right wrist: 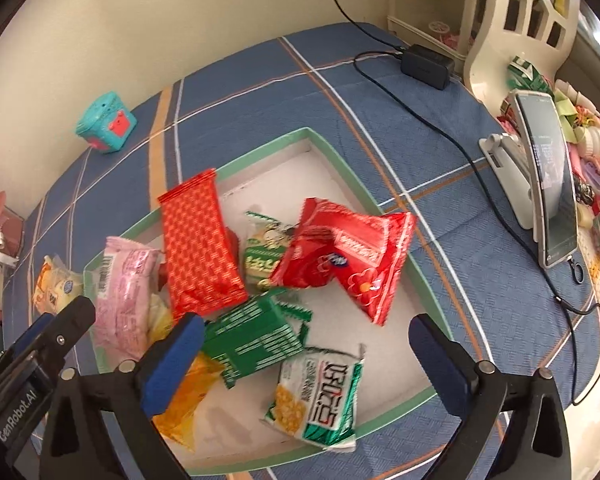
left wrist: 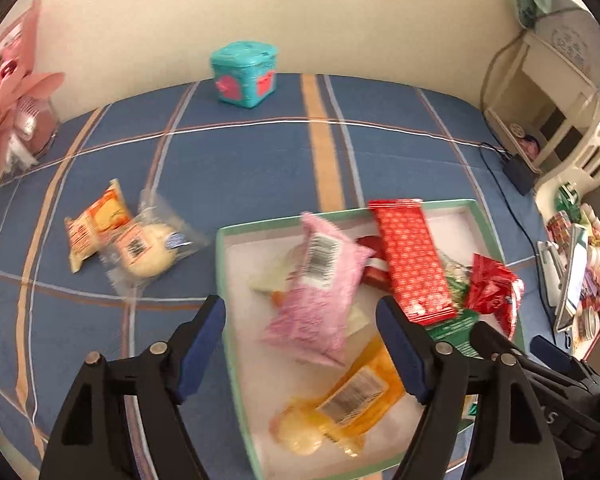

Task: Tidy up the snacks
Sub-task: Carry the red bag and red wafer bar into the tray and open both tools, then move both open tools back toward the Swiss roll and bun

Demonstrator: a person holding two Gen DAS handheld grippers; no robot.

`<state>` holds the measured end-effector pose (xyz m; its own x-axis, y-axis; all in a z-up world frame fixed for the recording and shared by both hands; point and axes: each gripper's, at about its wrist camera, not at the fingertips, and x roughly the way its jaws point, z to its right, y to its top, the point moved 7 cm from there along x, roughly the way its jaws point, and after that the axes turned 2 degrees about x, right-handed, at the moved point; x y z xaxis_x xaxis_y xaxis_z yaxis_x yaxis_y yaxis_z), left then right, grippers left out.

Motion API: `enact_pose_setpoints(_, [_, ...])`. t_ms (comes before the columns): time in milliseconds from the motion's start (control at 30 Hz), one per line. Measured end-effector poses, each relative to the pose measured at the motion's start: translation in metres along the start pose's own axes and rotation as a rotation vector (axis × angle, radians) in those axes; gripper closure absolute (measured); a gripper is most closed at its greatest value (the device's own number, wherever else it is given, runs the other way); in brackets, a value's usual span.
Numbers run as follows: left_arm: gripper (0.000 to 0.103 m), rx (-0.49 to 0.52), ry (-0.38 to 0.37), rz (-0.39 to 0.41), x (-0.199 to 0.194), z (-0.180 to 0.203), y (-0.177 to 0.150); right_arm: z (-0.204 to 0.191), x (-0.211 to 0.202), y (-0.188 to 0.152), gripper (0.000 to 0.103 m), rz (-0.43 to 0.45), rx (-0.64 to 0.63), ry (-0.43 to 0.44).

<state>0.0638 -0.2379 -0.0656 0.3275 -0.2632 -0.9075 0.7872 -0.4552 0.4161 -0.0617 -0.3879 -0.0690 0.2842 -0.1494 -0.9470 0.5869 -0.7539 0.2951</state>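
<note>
While both claws hang wide apart with nothing between their pads, the left claw [left wrist: 300, 344] is held over the near-left part of the green-rimmed tray [left wrist: 220, 264], and the right claw [right wrist: 306, 344] over its near-right part.

Directly ahead of the left claw a pink packet [left wrist: 320, 284] and an orange packet [left wrist: 352, 396] are seen lying in the tray. Under the right claw a dark green packet [right wrist: 256, 340] and a green-and-white corn snack [right wrist: 320, 392] are found, with a long red patterned bar [right wrist: 200, 252] and a red pouch [right wrist: 348, 256] farther in, the bar propped across other packets. Most of the snacks are thus judged to be already gathered, though heaped loosely and not laid in order.

Two items are left outside, toward the left edge of the counter: an orange-yellow packet [left wrist: 96, 224] and a clear-wrapped bun [left wrist: 148, 248], touching each other and well apart from the tray. Whether the teal box [left wrist: 244, 74] at the far edge belongs to the task cannot be told.

Open cloth is offered between the tray and the two strays, so a reach from the left is unobstructed. Along the right edge, room is narrowed by a cable [right wrist: 460, 148], a black adapter [right wrist: 428, 66] and a phone on a stand [right wrist: 548, 184]; at the far-left corner pink wrapping [left wrist: 16, 92], perhaps a bouquet, stands.
</note>
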Motion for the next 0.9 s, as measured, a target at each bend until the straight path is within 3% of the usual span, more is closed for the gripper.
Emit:
enact_pose_setpoints(400, [0.006,-0.042,0.092,0.064,-0.027,-0.059,-0.003,-0.051,-0.028,-0.018,0.0,0.076,-0.119,0.04])
enact_pose_setpoints(900, [0.002,-0.136,0.128,0.092,-0.04,-0.119,-0.003,-0.122,-0.042,-0.034,0.0,0.12,-0.235,0.088])
